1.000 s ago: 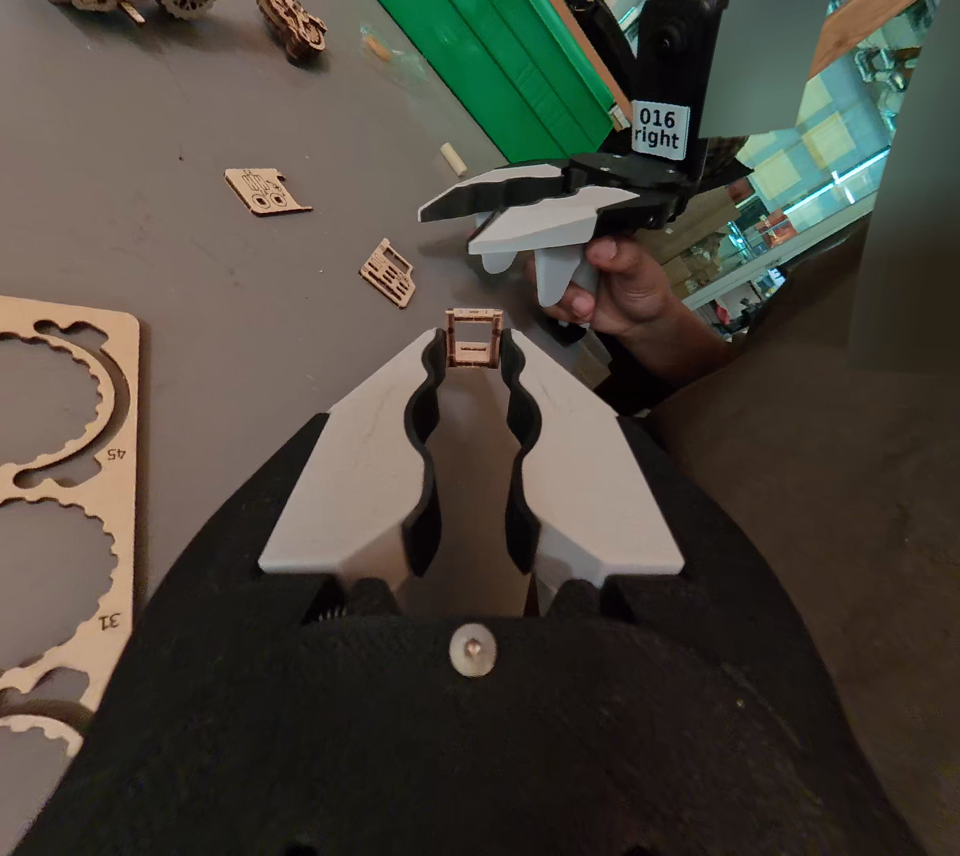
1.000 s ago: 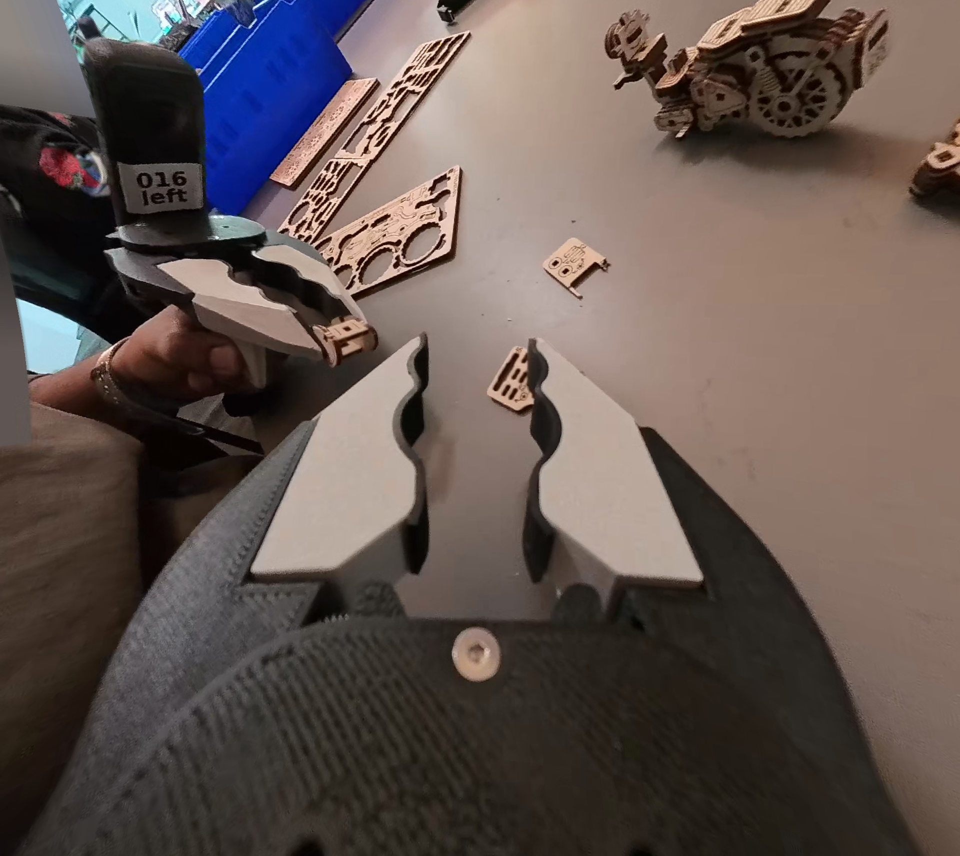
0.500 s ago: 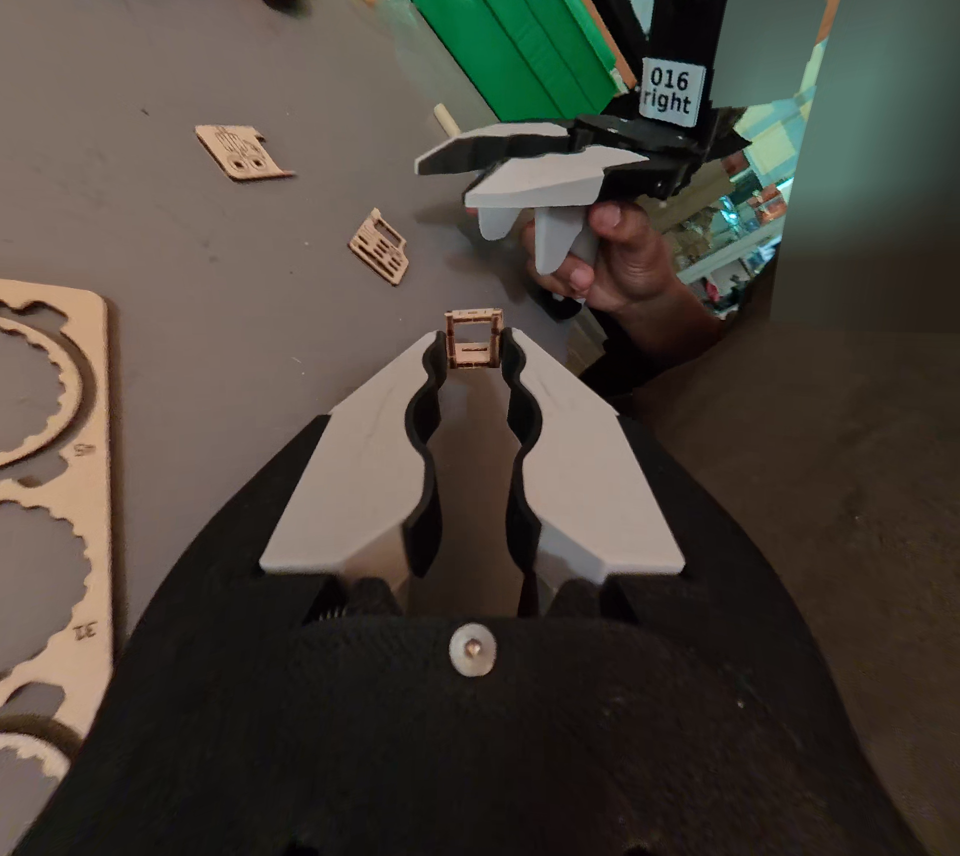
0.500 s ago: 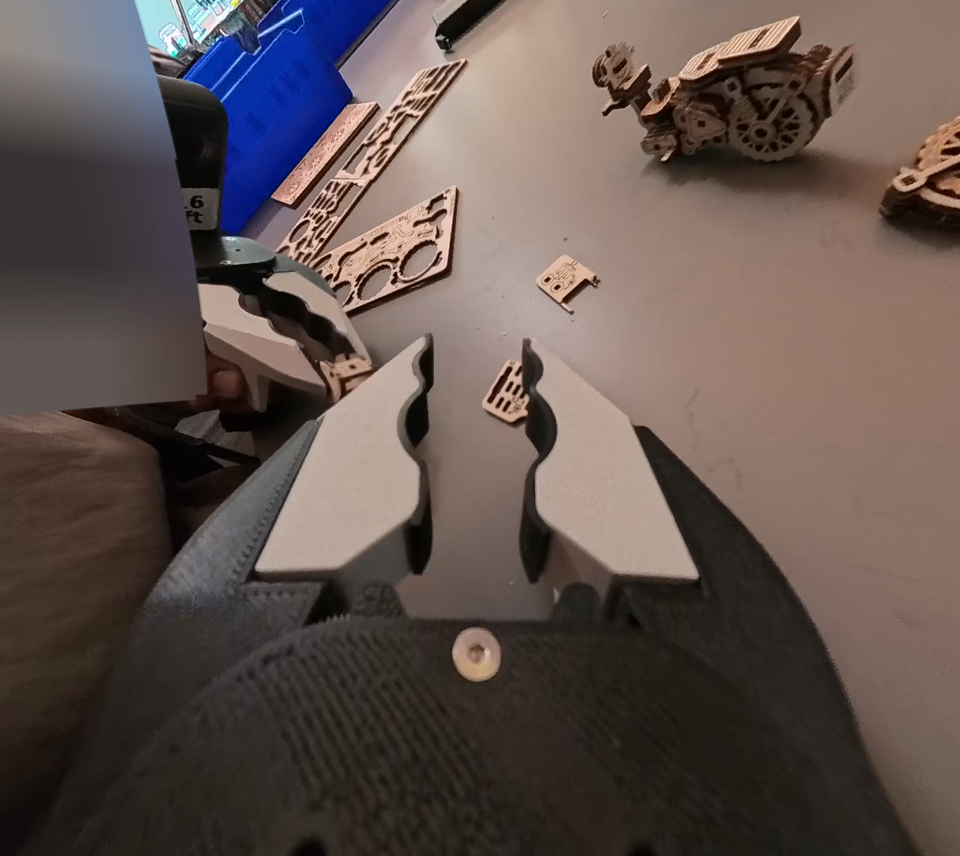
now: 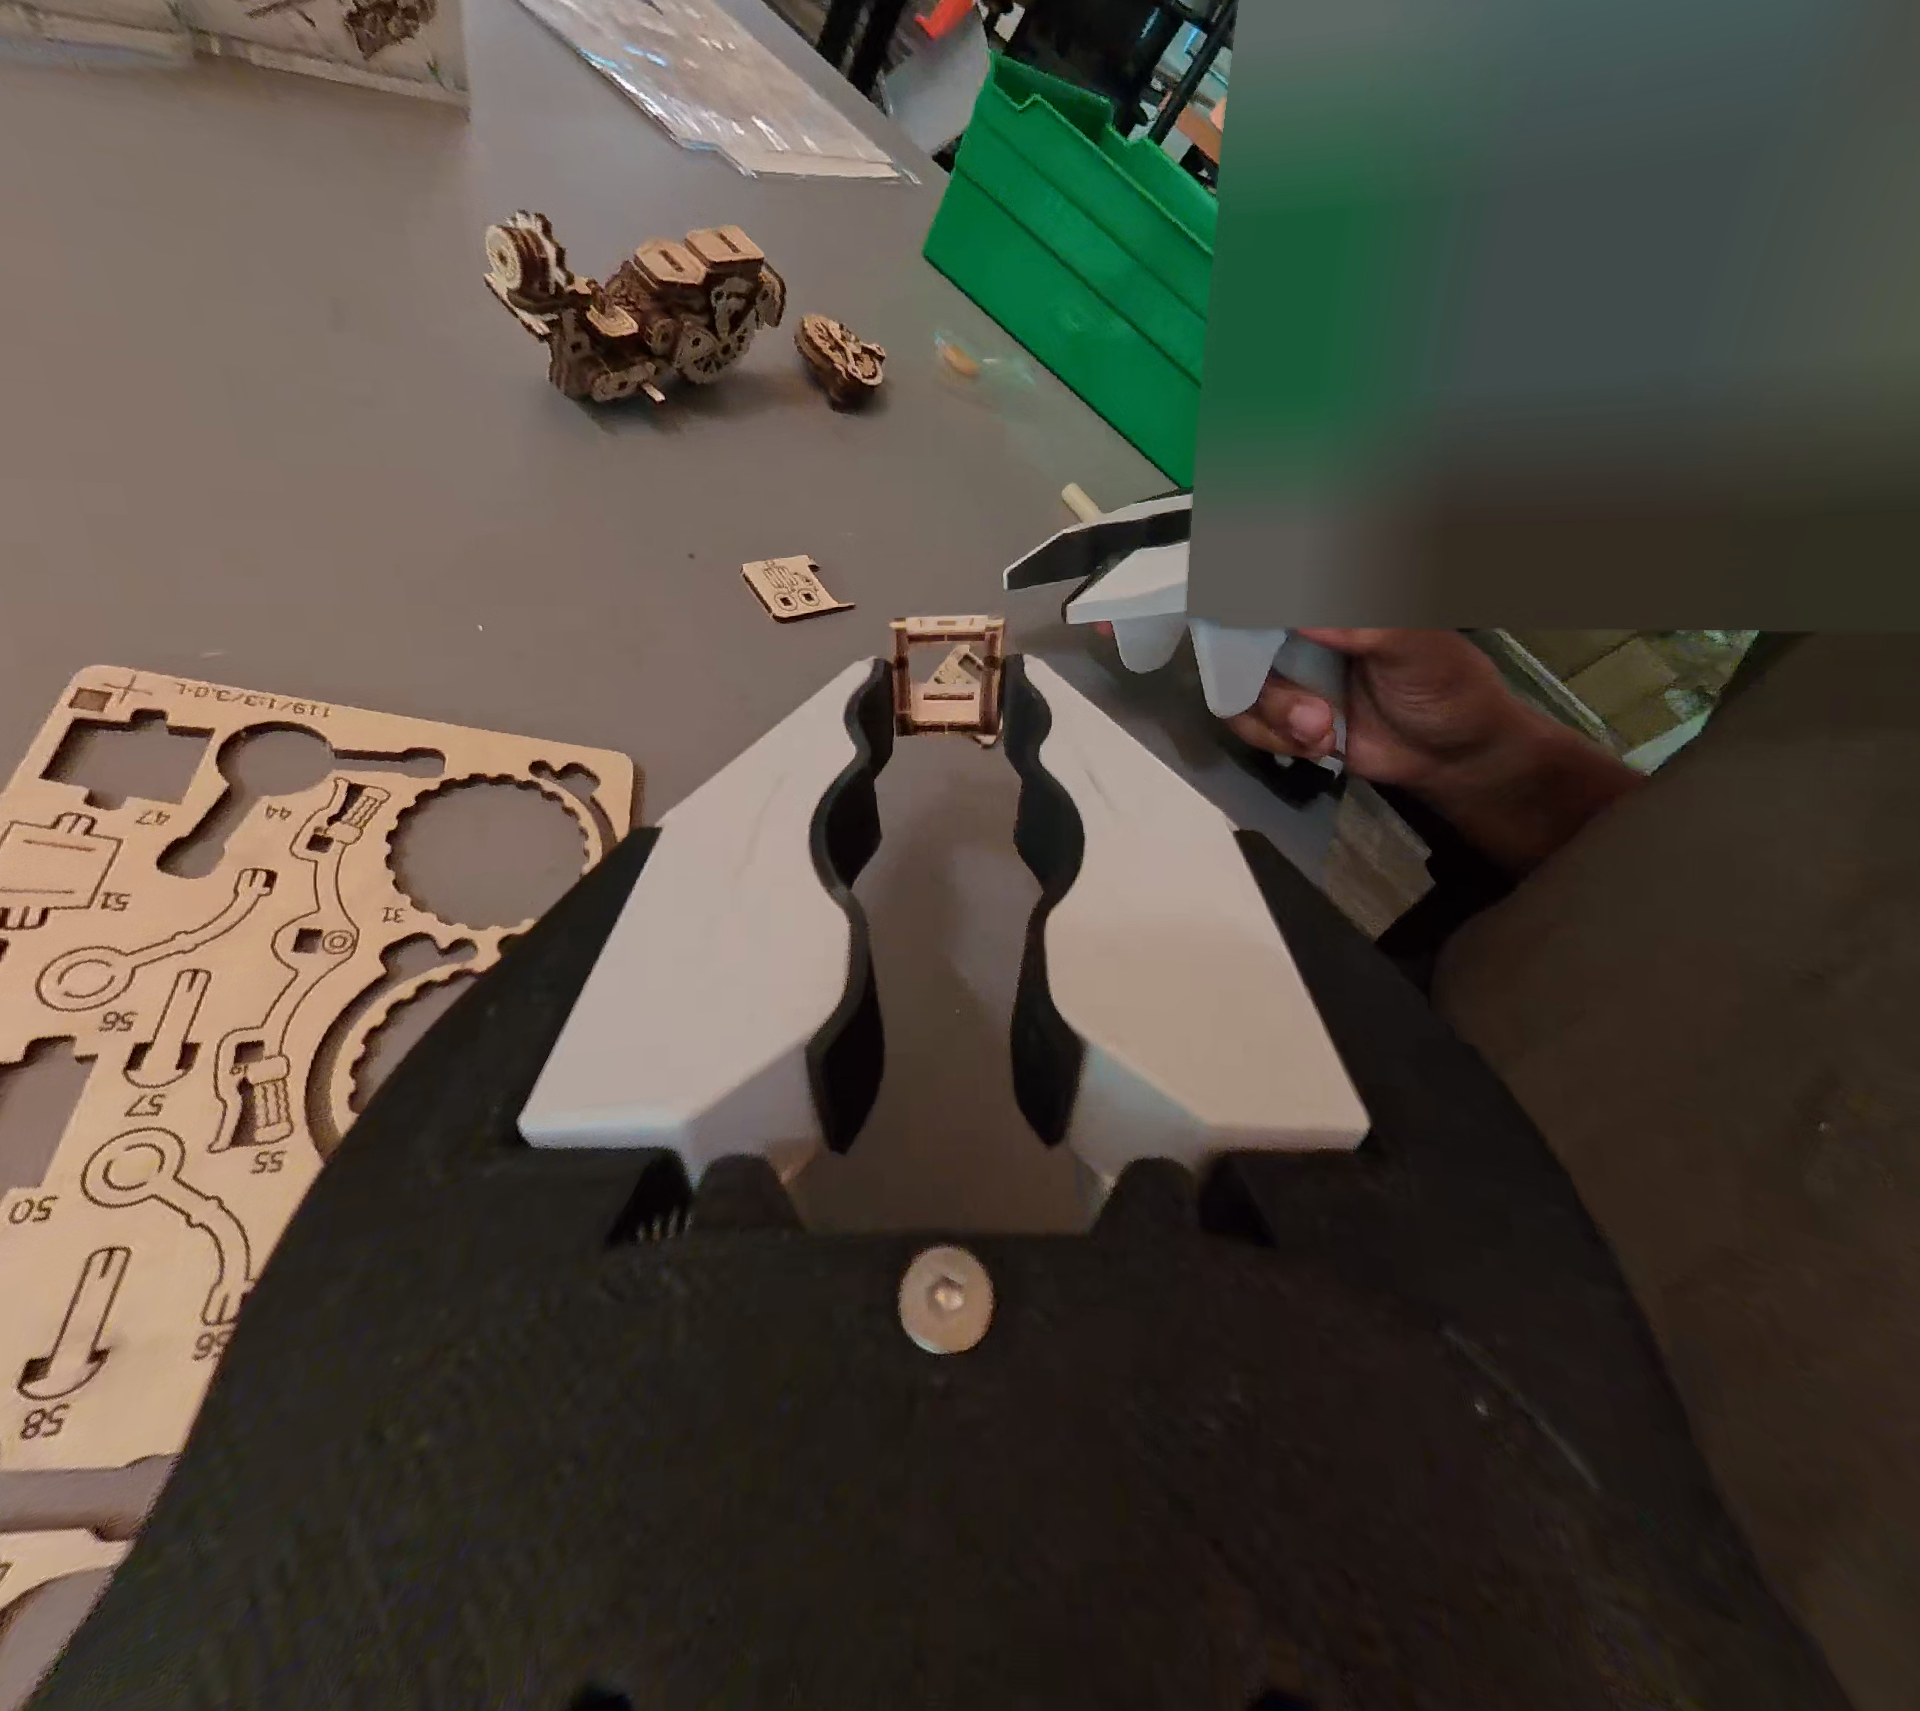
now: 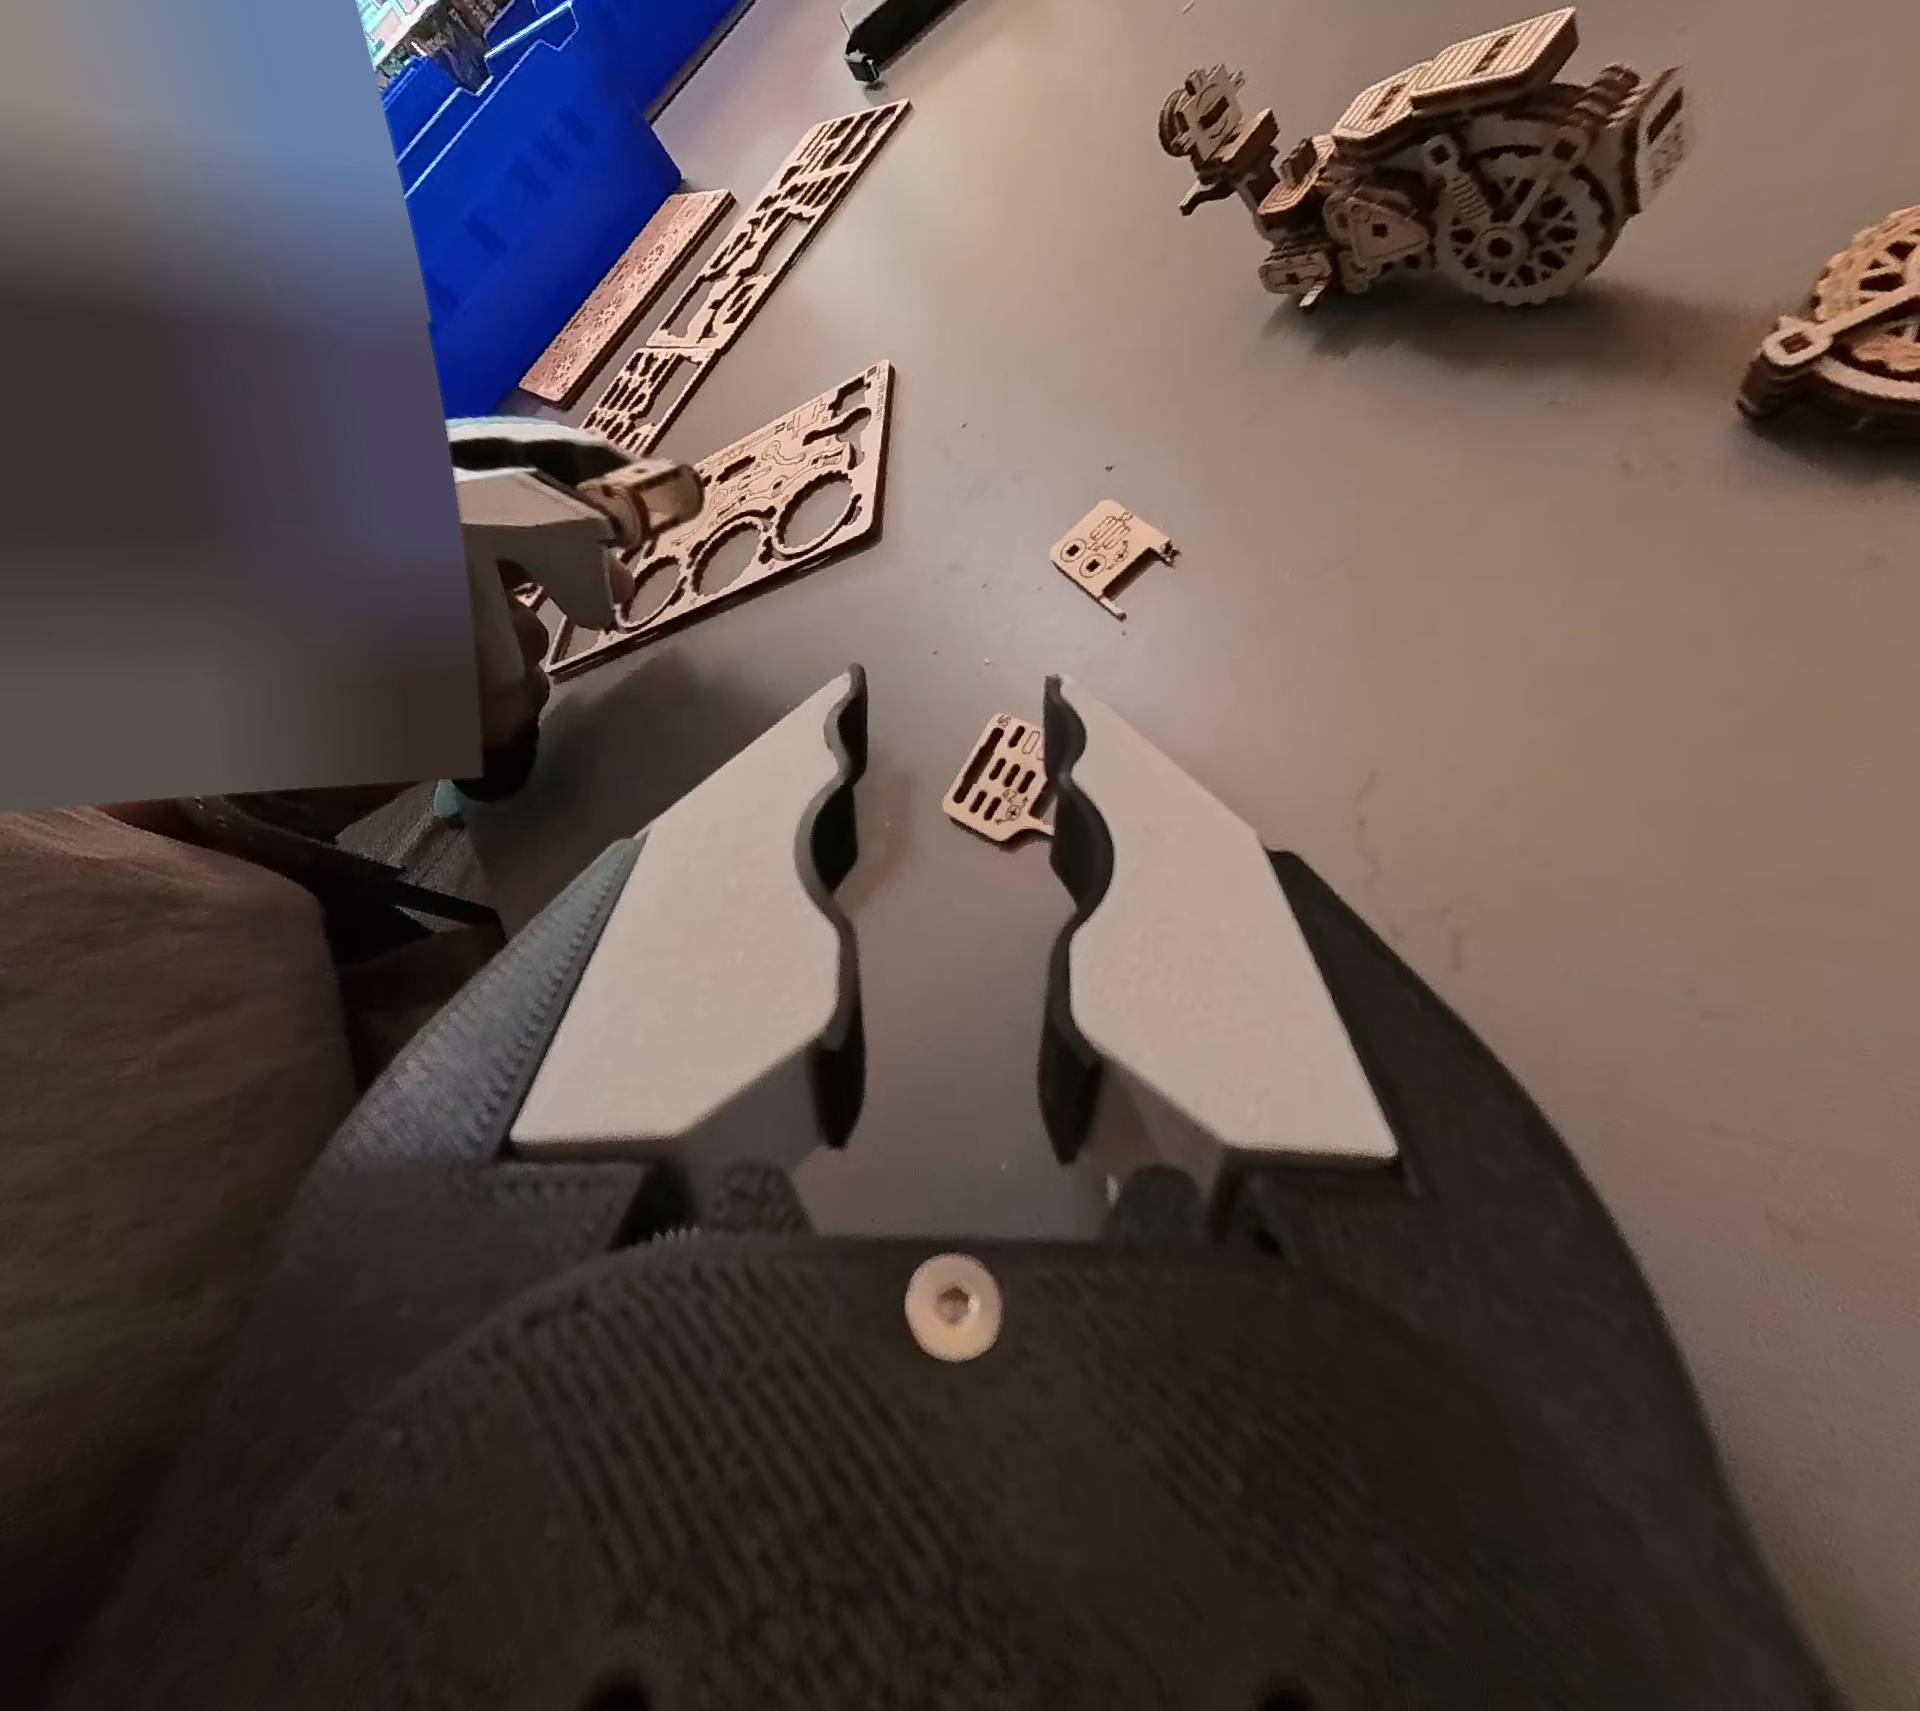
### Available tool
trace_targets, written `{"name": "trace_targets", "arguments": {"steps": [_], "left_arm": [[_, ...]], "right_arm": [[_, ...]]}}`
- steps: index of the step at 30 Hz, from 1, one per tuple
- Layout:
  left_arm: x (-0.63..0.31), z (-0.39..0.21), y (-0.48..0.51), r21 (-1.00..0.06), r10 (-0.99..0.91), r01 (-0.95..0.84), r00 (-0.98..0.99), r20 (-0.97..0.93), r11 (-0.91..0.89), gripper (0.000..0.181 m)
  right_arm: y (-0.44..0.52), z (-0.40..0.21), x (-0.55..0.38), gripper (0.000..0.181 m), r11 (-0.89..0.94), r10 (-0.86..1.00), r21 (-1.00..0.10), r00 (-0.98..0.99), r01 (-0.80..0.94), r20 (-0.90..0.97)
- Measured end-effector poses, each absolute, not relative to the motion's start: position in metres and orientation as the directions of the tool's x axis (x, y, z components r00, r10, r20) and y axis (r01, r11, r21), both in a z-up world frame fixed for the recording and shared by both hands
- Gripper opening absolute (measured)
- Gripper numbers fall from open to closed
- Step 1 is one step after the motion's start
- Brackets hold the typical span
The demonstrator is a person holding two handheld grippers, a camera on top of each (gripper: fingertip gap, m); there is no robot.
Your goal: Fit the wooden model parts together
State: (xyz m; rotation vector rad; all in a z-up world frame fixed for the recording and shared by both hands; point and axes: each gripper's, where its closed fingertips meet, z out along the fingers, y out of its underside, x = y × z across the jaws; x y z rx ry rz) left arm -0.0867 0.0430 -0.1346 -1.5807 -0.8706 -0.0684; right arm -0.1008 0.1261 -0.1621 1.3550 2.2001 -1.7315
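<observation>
Wooden and pale, a small open box-frame model part (image 5: 948,691) sits pinched between the tips of the left tool (image 5: 948,705) at the centre of the left wrist view, held upright above the grey table (image 5: 312,435). In the right wrist view the same part (image 6: 657,500) shows at middle left, gripped at the end of the left tool (image 6: 613,508) and blurred.

At the right of the left wrist view, the grey tip of the right tool (image 5: 1049,591) pokes out from a blurred patch, with a hand (image 5: 1382,705) wrapped around its grip below. In its own view the right tool (image 6: 951,705) stands narrowly parted and holds nothing. A small flat wooden slotted piece (image 6: 995,778) lies on the table just beyond its tips, partly hidden by the right-hand finger.

A second flat wooden piece with a notched corner (image 6: 1114,552) lies farther up the frame, well apart. A partly built wooden motorcycle model (image 6: 1455,207) stands at upper right, and a smaller round wooden assembly (image 6: 1849,352) rests at the right edge. A punched-out wooden parts sheet (image 5: 208,934) lies at lower left of the left wrist view. A green plastic bin (image 5: 1070,279) sits at upper right there; a blue bin (image 6: 582,103) sits at upper left of the right wrist view
</observation>
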Motion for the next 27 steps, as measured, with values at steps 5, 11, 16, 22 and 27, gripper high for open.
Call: {"name": "trace_targets", "arguments": {"steps": [5, 11, 16, 22, 27], "left_arm": [[-0.086, -0.138, 0.045, -0.804, 0.464, 0.592, 0.697, 0.546, 0.056, 0.021], [-0.094, -0.131, 0.034, -0.828, 0.488, 0.556, 0.705, 0.514, 0.07, 0.021], [-0.104, -0.128, 0.021, -0.826, 0.508, 0.552, 0.681, 0.527, 0.116, 0.02], [-0.1, -0.13, 0.027, -0.819, 0.491, 0.566, 0.689, 0.534, 0.096, 0.021], [-0.099, -0.132, 0.028, -0.794, 0.472, 0.599, 0.674, 0.569, 0.102, 0.021]], "right_arm": [[0.126, -0.162, -0.101, 0.032, -0.001, 0.599, -0.774, -0.619, 0.633, -0.508], [0.129, -0.159, -0.104, 0.031, -0.018, 0.603, -0.779, -0.614, 0.627, -0.509], [0.129, -0.159, -0.104, 0.031, -0.029, 0.597, -0.772, -0.608, 0.635, -0.523], [0.132, -0.154, -0.108, 0.028, -0.057, 0.6, -0.782, -0.605, 0.621, -0.524], [0.134, -0.153, -0.11, 0.027, -0.08, 0.598, -0.779, -0.595, 0.623, -0.537]]}}
